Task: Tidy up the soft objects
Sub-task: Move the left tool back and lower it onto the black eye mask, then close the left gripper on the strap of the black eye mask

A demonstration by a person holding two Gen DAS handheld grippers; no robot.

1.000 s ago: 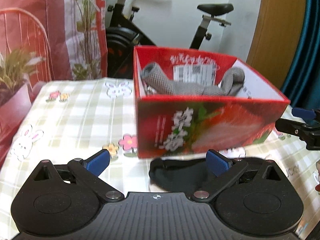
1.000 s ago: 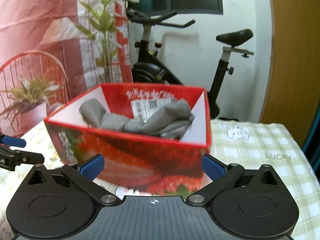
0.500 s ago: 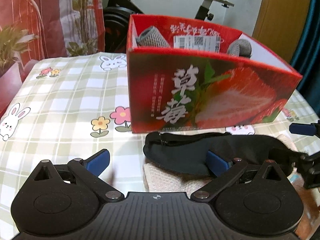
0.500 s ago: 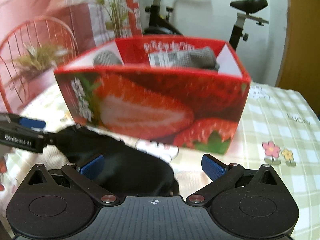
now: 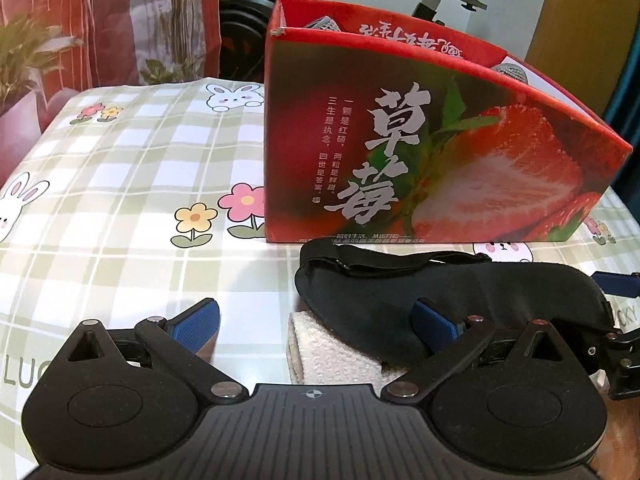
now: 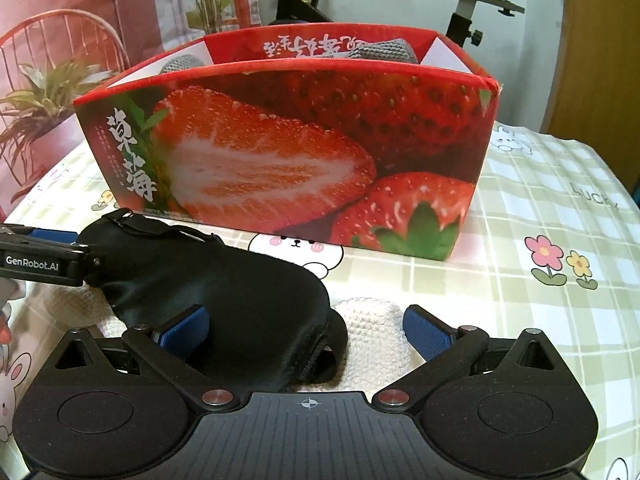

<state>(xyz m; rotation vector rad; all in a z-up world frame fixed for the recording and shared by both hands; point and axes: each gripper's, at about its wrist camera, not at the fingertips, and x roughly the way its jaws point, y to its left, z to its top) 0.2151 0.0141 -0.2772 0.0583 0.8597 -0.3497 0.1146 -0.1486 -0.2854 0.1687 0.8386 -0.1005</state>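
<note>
A black sleep mask (image 5: 460,288) lies on a white knitted cloth (image 5: 332,352) in front of the red strawberry box (image 5: 440,152). Grey knit items (image 6: 384,50) sit inside the box. My left gripper (image 5: 316,320) is open, low over the mask's left end and the cloth. My right gripper (image 6: 306,330) is open, with the mask's (image 6: 224,292) right end and the cloth (image 6: 372,336) between its fingers. Each gripper shows at the edge of the other's view, the left one (image 6: 40,260) by the mask's far end.
The table has a checked cloth with flowers and rabbits (image 5: 120,184). An exercise bike (image 6: 476,8), a potted plant (image 5: 24,64) and a red chair (image 6: 60,40) stand behind the table.
Both grippers have come down from box height and drawn back toward the table's front. The mask and white cloth now lie between their open fingers.
</note>
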